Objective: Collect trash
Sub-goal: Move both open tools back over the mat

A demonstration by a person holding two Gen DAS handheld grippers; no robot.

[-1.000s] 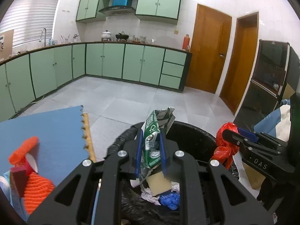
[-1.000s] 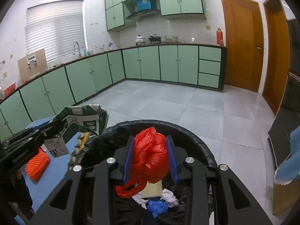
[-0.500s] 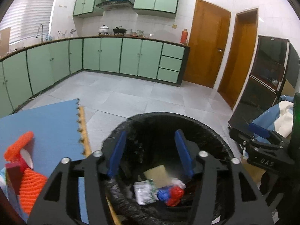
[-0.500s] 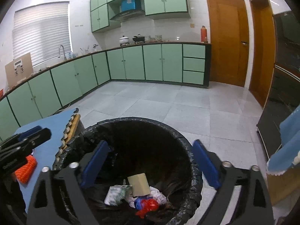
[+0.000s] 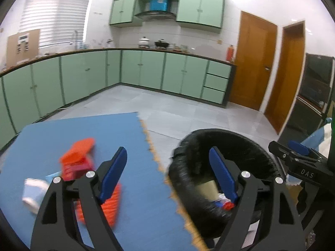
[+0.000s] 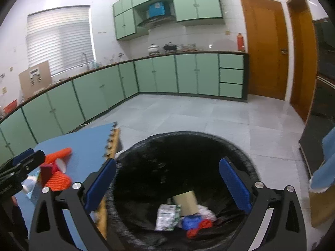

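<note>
A bin lined with a black bag [image 6: 188, 136] holds a green-and-white wrapper [image 6: 166, 217], a red bag [image 6: 199, 228], a blue scrap [image 6: 188, 222] and a tan cardboard piece [image 6: 186, 202]. My right gripper [image 6: 167, 167] hangs over the bin's mouth, its jaws opening wide with nothing between them. My left gripper [image 5: 167, 161] straddles the edge between the bin [image 5: 188, 150] and the blue mat [image 5: 62, 136]; its jaws are also opening and hold nothing. Orange knitted items [image 5: 77, 152] and a white cup [image 5: 33, 192] lie blurred on the mat.
A red box [image 6: 47, 171] sits among the orange items [image 6: 58, 181] on the mat. Green cabinets [image 6: 100, 96] line the far walls, with wooden doors [image 6: 263, 48] at right. A blue cloth [image 6: 326, 167] hangs at the right edge. Grey tiled floor [image 6: 188, 115] stretches beyond the bin.
Both grippers opened and dropped their loads, the wrapper and the red bag, which now lie in the bin. The left gripper then swung left towards the mat; the right drew back a little.
</note>
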